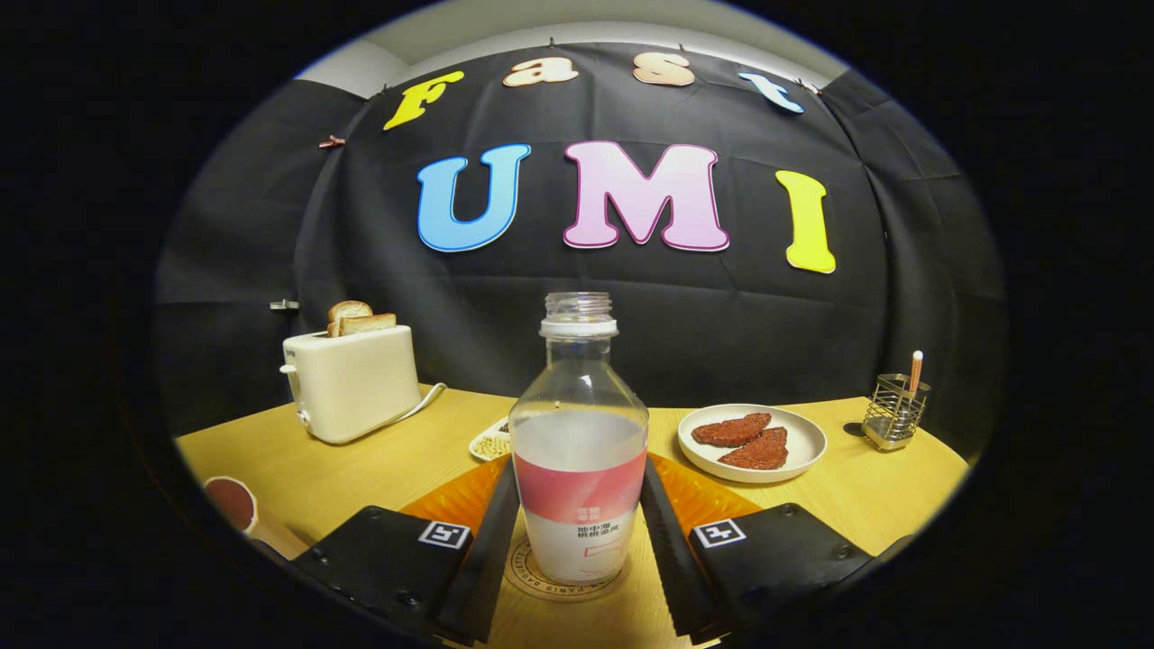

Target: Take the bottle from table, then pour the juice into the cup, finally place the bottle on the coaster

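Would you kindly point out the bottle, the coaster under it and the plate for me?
bottle point(578, 451): gripper view, its label band, between the tongs' fingers.
coaster point(526, 574): gripper view, its printed rim beside the bottle's base.
plate point(805, 443): gripper view, bare rim.

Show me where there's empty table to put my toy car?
Bare wood lies between the toaster and the cup, and between the plate and the wire holder. It is crowded around the bottle, which stands on its coaster with the fingers alongside.
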Demonstrator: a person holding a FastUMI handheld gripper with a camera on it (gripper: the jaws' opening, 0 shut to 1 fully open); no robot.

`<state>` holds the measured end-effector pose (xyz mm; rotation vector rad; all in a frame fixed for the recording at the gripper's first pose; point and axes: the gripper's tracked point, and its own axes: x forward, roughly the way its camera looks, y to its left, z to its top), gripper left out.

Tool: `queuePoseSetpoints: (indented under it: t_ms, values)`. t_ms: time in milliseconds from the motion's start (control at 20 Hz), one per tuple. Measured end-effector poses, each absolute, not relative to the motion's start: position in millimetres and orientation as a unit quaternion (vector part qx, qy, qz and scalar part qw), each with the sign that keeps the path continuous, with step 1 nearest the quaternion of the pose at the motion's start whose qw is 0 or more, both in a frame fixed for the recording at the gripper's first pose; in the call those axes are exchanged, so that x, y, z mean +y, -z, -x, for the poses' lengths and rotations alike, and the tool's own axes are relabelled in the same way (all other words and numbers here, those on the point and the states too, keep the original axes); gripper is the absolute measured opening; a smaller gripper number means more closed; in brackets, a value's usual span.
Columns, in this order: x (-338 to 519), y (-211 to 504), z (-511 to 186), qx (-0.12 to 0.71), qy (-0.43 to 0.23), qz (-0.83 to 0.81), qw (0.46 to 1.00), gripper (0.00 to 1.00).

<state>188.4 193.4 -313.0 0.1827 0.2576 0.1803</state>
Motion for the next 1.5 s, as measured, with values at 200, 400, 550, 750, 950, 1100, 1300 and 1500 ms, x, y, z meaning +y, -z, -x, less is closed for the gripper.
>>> queuePoseSetpoints:
  t_ms: [200,400,550,750,950,1100,1300,1500]
  values:
    - [195,316,-191,0.126,-0.093,-0.094,0.983,0.75]
    - [197,320,-188,0.131,-0.096,-0.097,0.982,0.76]
    - [205,330,-181,0.153,-0.113,-0.115,0.975,0.83]
    - [199,336,-173,0.161,-0.106,-0.108,0.975,1.0]
    - [197,332,-164,0.152,-0.113,-0.096,0.977,1.0]
    - [191,325,-156,0.149,-0.11,-0.095,0.978,1.0]
    - [181,307,-135,0.144,-0.105,-0.1,0.979,1.0]
    - [167,285,-107,0.148,-0.102,-0.104,0.978,1.0]
